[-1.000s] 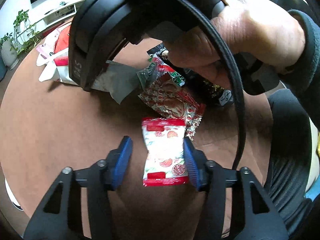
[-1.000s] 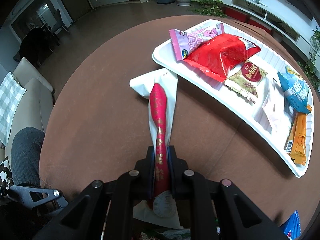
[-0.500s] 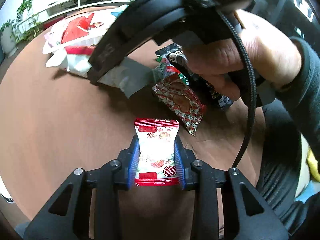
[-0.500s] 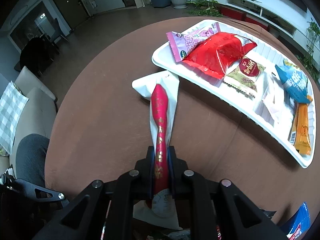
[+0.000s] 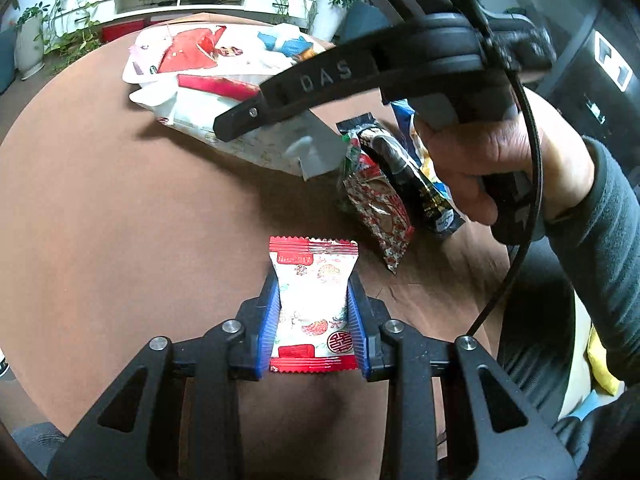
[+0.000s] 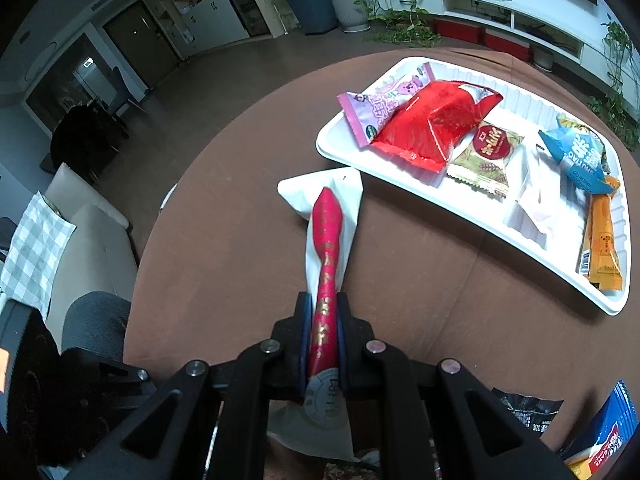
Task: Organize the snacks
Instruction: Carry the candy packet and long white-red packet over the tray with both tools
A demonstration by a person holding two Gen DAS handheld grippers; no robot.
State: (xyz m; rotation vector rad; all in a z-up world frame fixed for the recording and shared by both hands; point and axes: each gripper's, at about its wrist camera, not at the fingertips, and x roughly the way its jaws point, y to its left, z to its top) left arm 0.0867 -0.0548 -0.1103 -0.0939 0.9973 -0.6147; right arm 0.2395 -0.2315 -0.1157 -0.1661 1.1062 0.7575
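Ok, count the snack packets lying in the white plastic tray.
6 show in the white plastic tray: purple packet, red bag, olive packet, white packet, blue packet, orange stick. Others may hide underneath.

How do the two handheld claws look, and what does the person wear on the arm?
Both claws are black plastic with triangular cut-outs, silver screws and ribbed blue pads. The left claw and the right claw are built alike. The right one's body bears raised letters "DAS" and trails a black cable. The sleeve is dark grey.
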